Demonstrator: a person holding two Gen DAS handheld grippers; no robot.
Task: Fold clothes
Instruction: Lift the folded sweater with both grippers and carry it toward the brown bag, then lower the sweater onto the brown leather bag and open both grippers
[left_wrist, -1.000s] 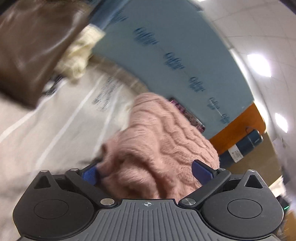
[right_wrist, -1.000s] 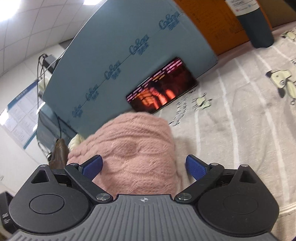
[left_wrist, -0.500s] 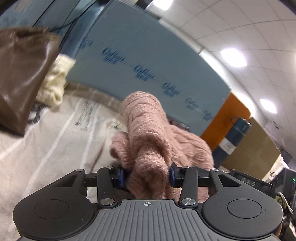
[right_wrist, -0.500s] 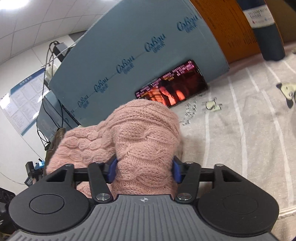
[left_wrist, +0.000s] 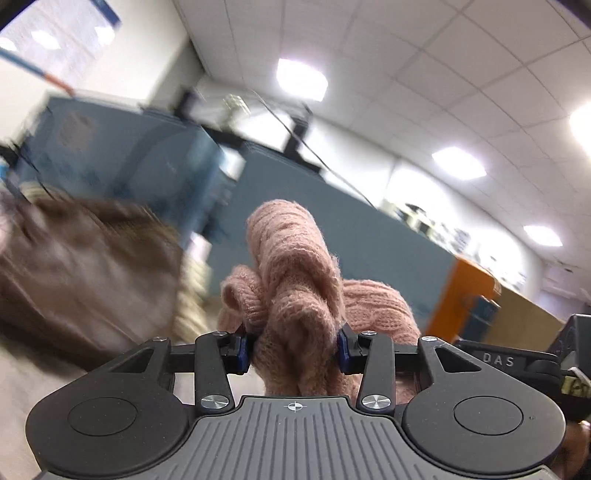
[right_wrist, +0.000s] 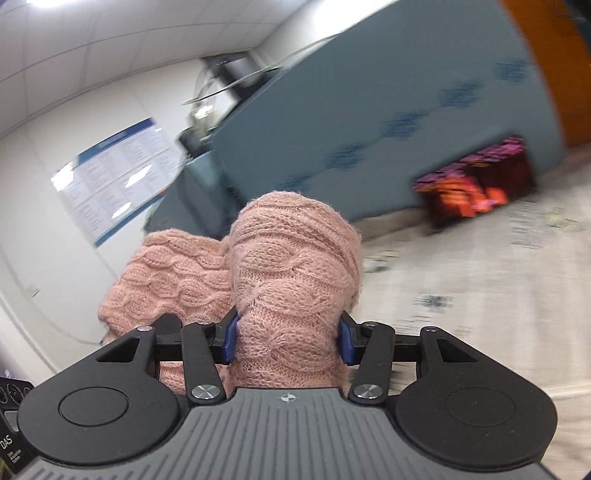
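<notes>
A pink cable-knit sweater is bunched up between the blue pads of my left gripper, which is shut on a thick fold of it. In the right wrist view, the same pink sweater fills the centre, and my right gripper is shut on another fold. More of the knit hangs to the left of that fold. Both grippers hold the sweater lifted and tilted upward, above the striped cloth-covered surface.
A blurred brown garment lies at the left in the left wrist view. A blue foam board stands behind the surface, with a lit phone screen leaning on it. An orange panel and a cardboard box stand at the right.
Both grippers went from open around the sweater to shut on folds of it, then rose and tilted upward, lifting the sweater; the ceiling and walls now fill the views.
</notes>
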